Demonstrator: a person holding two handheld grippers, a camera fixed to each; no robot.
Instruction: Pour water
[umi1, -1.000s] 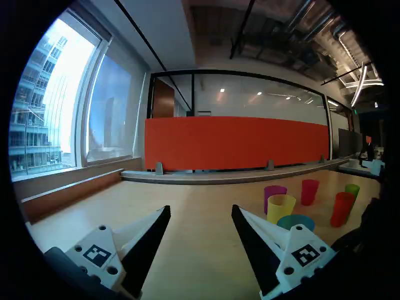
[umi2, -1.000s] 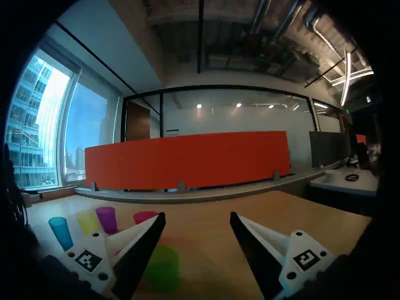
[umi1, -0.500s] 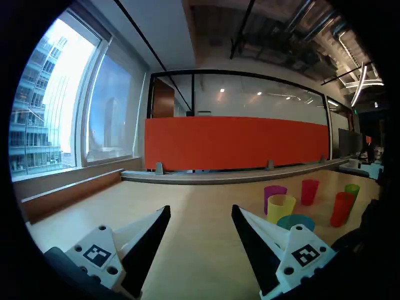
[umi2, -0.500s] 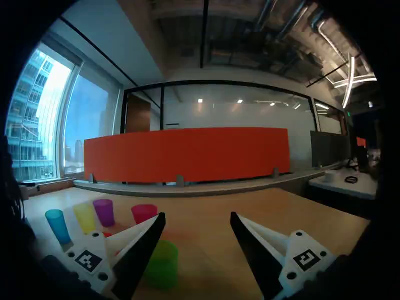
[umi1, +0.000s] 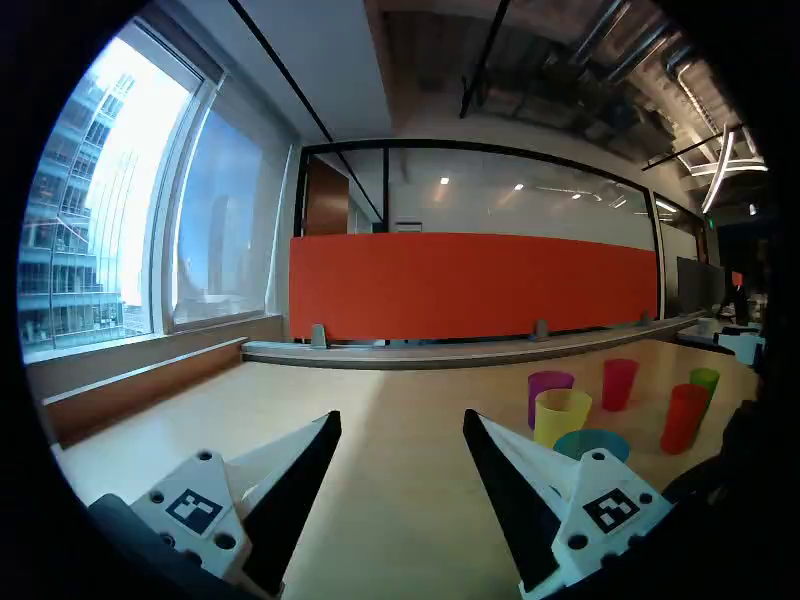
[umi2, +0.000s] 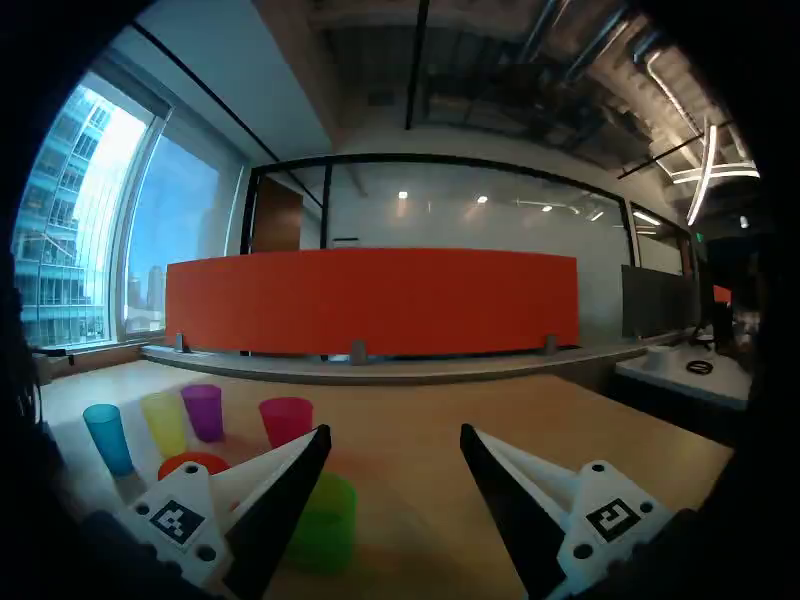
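- While both hang over the wooden table (umi1: 400, 500), the left gripper (umi1: 401, 414) has its fingers wide apart, holding nothing.
- The right gripper (umi2: 395, 429) is equally spread and empty; the green cup (umi2: 325, 518) sits partly behind one finger.
- The blue cup (umi2: 105, 438), yellow cup (umi2: 164, 422), purple cup (umi2: 204, 411), pink cup (umi2: 286, 420) and orange cup (umi2: 192, 465) stand upright nearby, mouths up.

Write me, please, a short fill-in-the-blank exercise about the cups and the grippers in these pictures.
1. The left gripper and the right gripper each have their jaws ____.
2. On the table stand ____ cups in all.
3. In the left gripper view, the yellow cup partly hides the ____ cup.
4. In the right gripper view, the cup nearest the right gripper is ____.
Missing words: open; six; purple; green.
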